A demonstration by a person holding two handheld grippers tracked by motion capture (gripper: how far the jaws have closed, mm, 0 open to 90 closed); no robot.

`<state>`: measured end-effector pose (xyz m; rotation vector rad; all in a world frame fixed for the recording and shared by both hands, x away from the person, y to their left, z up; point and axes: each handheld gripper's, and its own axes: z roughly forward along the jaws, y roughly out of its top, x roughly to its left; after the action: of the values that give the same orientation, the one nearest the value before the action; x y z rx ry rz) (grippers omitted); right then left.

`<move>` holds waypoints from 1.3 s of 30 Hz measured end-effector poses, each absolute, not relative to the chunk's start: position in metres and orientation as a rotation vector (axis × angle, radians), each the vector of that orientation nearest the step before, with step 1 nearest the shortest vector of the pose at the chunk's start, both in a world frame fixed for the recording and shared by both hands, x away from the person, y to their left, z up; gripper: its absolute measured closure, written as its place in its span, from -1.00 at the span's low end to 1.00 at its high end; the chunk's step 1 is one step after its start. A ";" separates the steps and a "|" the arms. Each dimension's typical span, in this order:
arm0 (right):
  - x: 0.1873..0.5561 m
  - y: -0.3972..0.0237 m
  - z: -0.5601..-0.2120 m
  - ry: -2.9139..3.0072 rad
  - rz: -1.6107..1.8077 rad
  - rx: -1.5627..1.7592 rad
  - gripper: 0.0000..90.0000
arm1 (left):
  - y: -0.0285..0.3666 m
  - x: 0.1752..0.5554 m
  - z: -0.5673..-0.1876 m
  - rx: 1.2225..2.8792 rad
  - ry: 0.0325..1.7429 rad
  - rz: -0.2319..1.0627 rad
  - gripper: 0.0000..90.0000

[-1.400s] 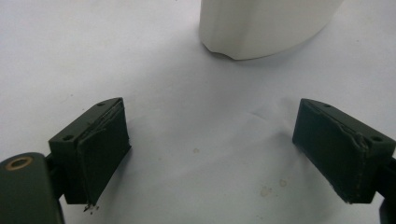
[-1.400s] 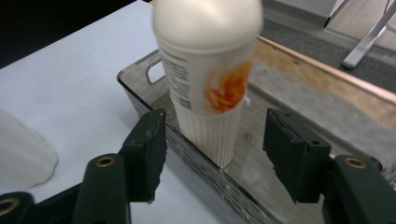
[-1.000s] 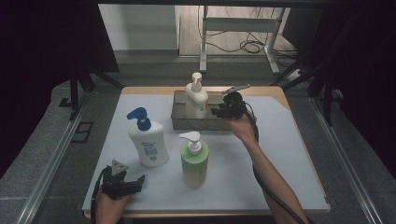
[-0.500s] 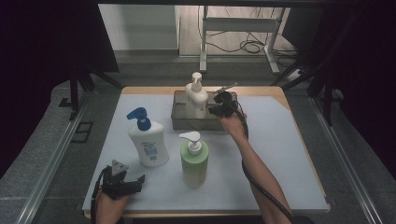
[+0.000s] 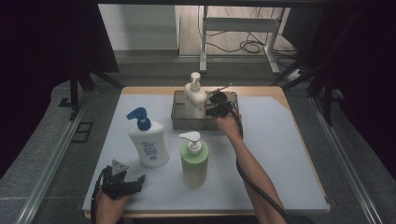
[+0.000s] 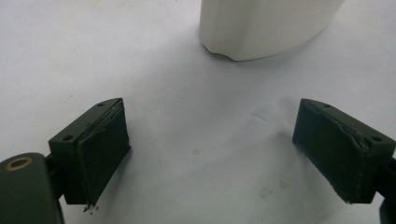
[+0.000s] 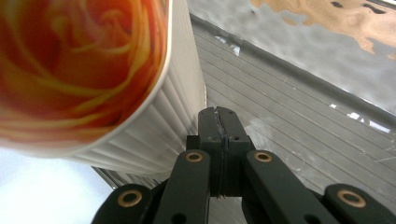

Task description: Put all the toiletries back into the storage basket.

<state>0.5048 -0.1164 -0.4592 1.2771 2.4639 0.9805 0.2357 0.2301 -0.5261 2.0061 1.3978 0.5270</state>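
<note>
The right gripper [image 5: 215,105] is hovering inside the metal tray [image 5: 180,122] at the far side of the table, just to the right of the cream pump bottle [image 5: 195,95] that is standing upright in it. In the right gripper view its 2 black jaws are pressing flat together with nothing between them, and the bottle [image 7: 93,74] is lying immediately to their left, its ribbed white side and orange swirl label almost against them; whether they are touching cannot be told. The bottle's long axis is running vertically, pump head on top, so any grasp is likely calling for the jaws to spread first and then shift sideways toward the bottle's body. The right hand is clearly the nearer one; the left gripper [image 5: 122,183] is resting well apart at the near left edge of the white table mat [image 5: 280,154], its jaws standing wide and holding nothing. In the left gripper view the base of the white bottle with the blue pump [image 6: 261,25] is sitting just ahead of those parted jaws; from above, that bottle [image 5: 147,140] and the green bottle with the white pump [image 5: 194,161] are standing between the 2 hands, both upright.
</note>
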 end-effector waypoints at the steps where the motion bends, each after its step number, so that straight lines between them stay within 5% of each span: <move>1: 0.505 -0.116 -0.460 2.464 0.980 1.276 1.00 | 0.230 0.236 -0.526 2.006 1.398 0.527 -0.78; 39: 0.506 -0.069 -0.463 2.509 1.047 1.221 0.94 | 0.230 0.236 -0.526 2.006 1.397 0.526 -0.77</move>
<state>0.5059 -0.0685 -0.4631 1.2207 2.5091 1.0472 0.2358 0.2300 -0.5262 2.0058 1.3968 0.5263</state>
